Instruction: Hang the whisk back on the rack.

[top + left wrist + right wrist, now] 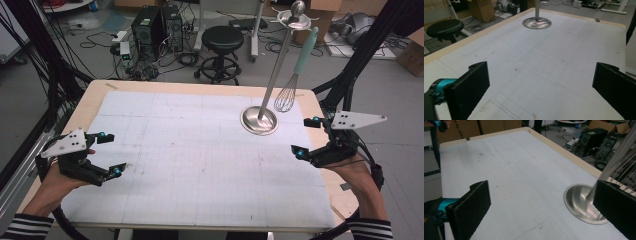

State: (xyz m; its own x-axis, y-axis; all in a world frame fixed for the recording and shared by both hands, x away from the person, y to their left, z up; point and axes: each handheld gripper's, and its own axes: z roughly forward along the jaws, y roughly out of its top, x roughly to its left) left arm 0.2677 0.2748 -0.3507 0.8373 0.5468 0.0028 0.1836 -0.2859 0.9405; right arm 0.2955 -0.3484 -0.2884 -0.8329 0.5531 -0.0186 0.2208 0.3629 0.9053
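hands low at both table edges, grippers spread and empty.

left gripper (111,154) sits near the left edge of the white mat (190,165), jaws wide apart, aimed across it; right gripper (306,136) rests by the right edge, jaws wide too. stand (259,120) rises from its round steel base just ahead-left of the right gripper, well apart from the left one; whisk (290,85) hangs beside its pole.
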